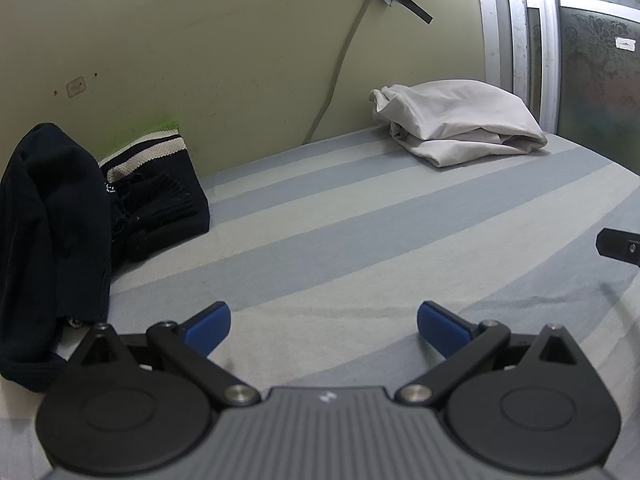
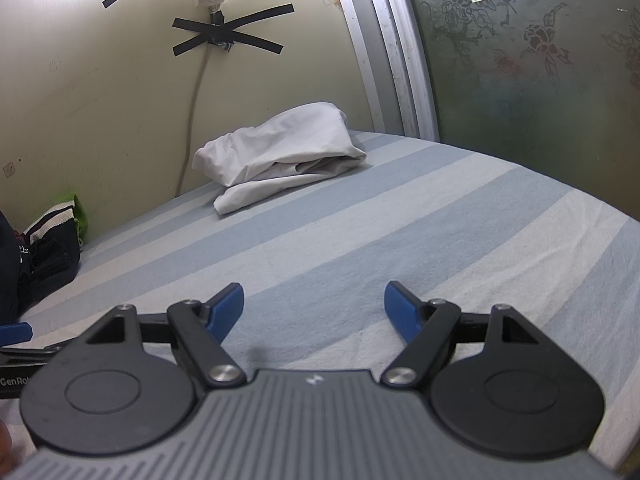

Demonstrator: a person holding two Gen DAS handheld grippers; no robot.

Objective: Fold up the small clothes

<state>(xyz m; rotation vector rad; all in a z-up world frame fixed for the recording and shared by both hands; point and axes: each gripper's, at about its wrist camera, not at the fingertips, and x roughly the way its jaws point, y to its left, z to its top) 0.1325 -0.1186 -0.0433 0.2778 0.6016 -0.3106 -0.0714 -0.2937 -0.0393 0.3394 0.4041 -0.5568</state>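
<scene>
"GenRo" shows beside right gripper (image 2: 314,308); fingers (image 2: 228,310) spread.

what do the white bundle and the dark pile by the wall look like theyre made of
White bundle: thin, smooth woven fabric, probably cotton; matte with soft creases. Dark pile: looks knitted; ribbed, textured surface with a cream waffle-knit band, matte, likely wool or acrylic.

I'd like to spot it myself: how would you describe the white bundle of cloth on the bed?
Start at the yellowish wall behind the striped bed, where a cord hangs from crossed black tape. Beside the cord's lower end lies the white cloth, loosely folded. It is the only pale item; the other clothes, far left, are dark.
</scene>
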